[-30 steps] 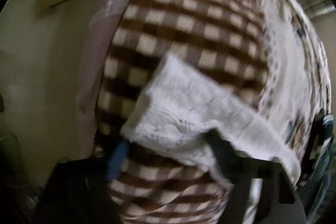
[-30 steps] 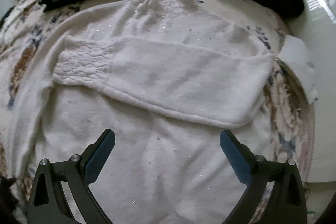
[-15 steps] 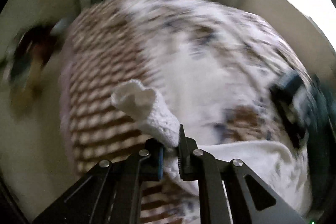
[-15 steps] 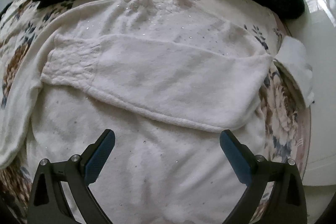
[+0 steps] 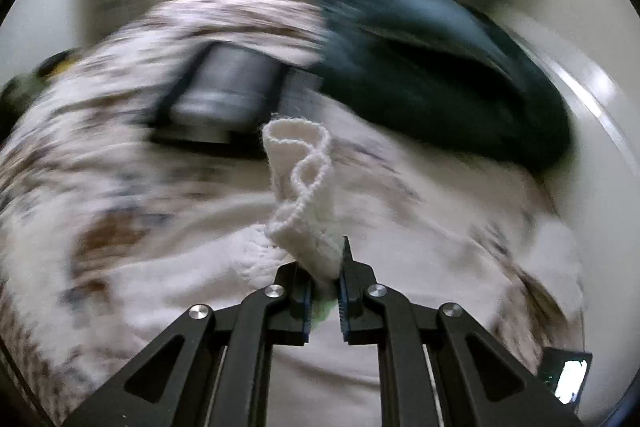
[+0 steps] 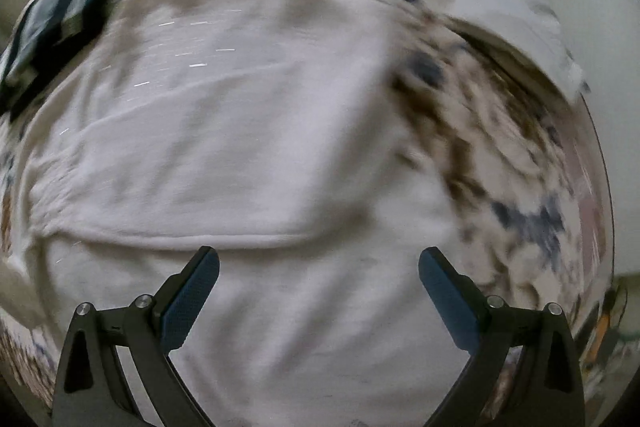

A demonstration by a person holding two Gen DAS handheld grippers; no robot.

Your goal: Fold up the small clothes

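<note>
Pinching the knitted cuff [image 5: 300, 195] of a white sweater [image 6: 248, 155], the left gripper [image 5: 323, 291] has its jaws closed almost fully on the fabric, and the cuff's ribbed edge stands up past the tips toward 12 o'clock. The right gripper [image 6: 318, 267] hangs over the sweater body with its jaws spread wide and nothing between them.

The sweater lies flat on a floral bedspread [image 6: 520, 163]. One sleeve is already folded across the chest, its lower edge running just above the right gripper's tips. A dark green garment [image 5: 440, 67] sits at 1 o'clock in the left view, and a striped folded item [image 5: 224, 95] at 11 o'clock.

My guess at the risk: only a thin end of cuff is clamped, so a fast swing could pull it free or drag the whole sweater sideways, undoing the sleeve already laid. With the right gripper pressing nothing down, the body could slide or wrinkle as the second sleeve comes over.

A second ago the left jaws stood apart around a flat cuff over a brown checked blanket; now they are clamped, and the view has swung to the window and bed. The right view has shifted so the folded sleeve sits lower and blurred.
</note>
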